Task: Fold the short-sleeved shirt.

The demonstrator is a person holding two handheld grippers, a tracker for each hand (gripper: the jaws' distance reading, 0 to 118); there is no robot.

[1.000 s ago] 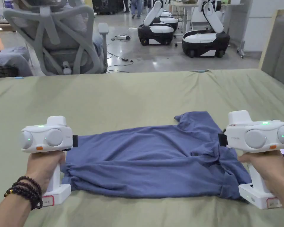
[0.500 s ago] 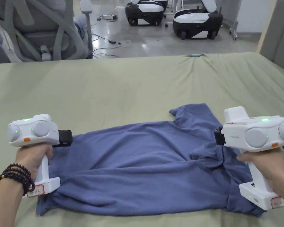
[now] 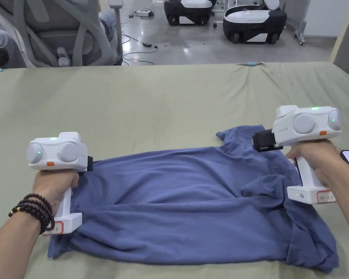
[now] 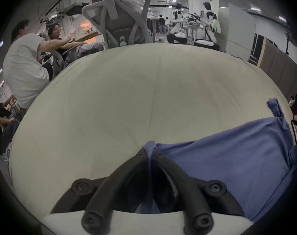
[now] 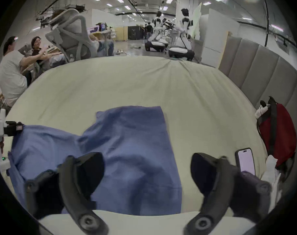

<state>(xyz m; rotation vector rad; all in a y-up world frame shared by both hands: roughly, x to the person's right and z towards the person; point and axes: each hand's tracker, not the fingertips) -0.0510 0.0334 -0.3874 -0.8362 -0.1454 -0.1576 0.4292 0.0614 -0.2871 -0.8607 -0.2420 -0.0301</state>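
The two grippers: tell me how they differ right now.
The left gripper is shut on the blue shirt, pinching its edge; the right gripper is open, holding nothing. In the head view, the left sits low at the shirt's edge, the right higher over its sleeve end. Both are white, hand-held.

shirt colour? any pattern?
The shirt is plain blue, no pattern visible; best seen in the head view.
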